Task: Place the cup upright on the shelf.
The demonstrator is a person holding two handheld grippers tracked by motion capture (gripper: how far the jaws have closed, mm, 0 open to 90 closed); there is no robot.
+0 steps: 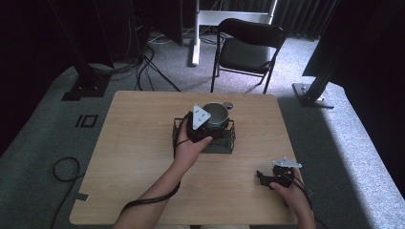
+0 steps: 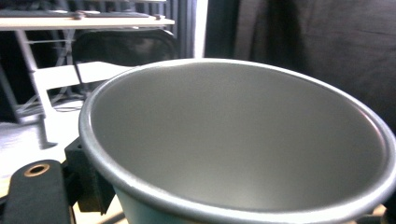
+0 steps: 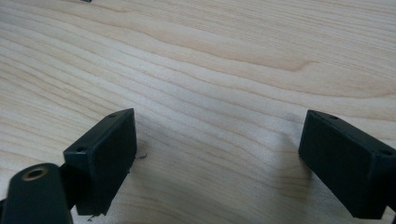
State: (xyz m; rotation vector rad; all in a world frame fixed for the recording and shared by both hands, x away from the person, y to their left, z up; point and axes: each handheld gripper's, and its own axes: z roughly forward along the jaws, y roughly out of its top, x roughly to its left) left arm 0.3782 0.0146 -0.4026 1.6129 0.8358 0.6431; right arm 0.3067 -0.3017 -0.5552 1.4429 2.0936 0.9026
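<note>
A round metal cup (image 1: 218, 113) stands in a black wire rack (image 1: 230, 143) at the middle of the wooden table (image 1: 143, 143). My left gripper (image 1: 211, 125) reaches over the rack's left side to the cup. In the left gripper view the cup (image 2: 233, 140) sits between the jaws, empty and tilted toward the camera. The left pad (image 2: 86, 177) lies under the rim beside the wall, as far out as on an open gripper; the other pad is hidden. My right gripper (image 1: 261, 178) rests low at the front right, open over bare wood (image 3: 210, 56) with nothing between its pads (image 3: 105, 158).
A small round object (image 1: 228, 104) lies on the table just behind the rack. Beyond the far edge stands a black folding chair (image 1: 248, 47). Black stands and cables (image 1: 143, 71) are on the floor around the table.
</note>
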